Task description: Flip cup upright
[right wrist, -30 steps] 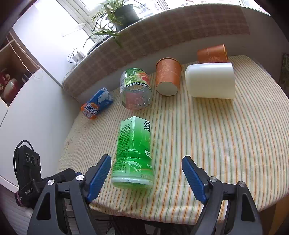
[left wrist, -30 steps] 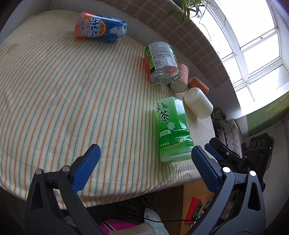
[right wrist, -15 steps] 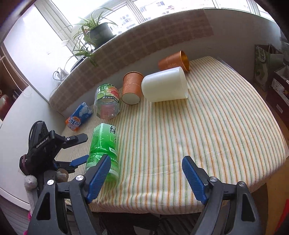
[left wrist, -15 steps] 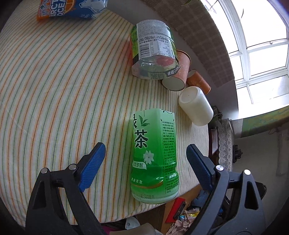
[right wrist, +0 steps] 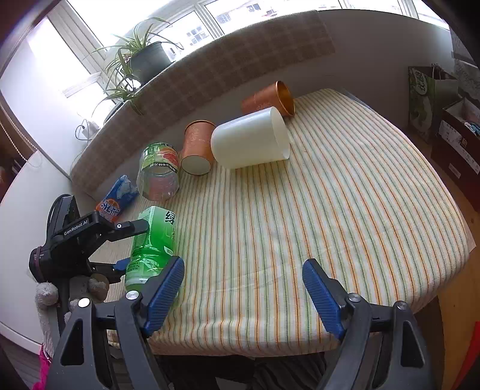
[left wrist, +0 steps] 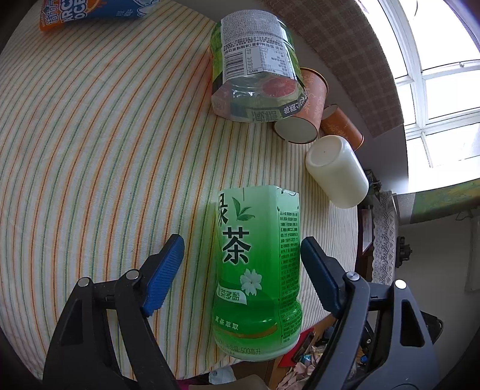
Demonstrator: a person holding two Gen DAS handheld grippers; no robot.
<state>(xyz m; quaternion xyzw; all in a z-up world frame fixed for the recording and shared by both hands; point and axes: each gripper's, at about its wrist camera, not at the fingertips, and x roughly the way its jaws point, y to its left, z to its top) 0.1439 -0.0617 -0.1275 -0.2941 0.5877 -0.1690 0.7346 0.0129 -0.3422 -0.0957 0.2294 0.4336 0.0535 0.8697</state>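
A green tea bottle-cup (left wrist: 258, 270) lies on its side near the table's front edge; it also shows in the right wrist view (right wrist: 151, 243). My left gripper (left wrist: 241, 267) is open, its blue pads either side of the green cup without touching. A white cup (left wrist: 337, 172) (right wrist: 250, 142) lies on its side further back. Two orange cups (right wrist: 196, 147) (right wrist: 268, 99) and a clear cut bottle (right wrist: 159, 172) also lie tipped over. My right gripper (right wrist: 243, 291) is open and empty above the table's front edge.
The table has a striped cloth (right wrist: 330, 210). An orange-blue Arctic Ocean can (left wrist: 90, 12) lies at the far side. A checked ledge with a potted plant (right wrist: 144, 60) runs behind the table. Bags and boxes (right wrist: 435, 99) stand on the floor at right.
My left gripper has moved over the table toward the green cup, which now sits between its pads. My right gripper has swung right, away from the green cup.
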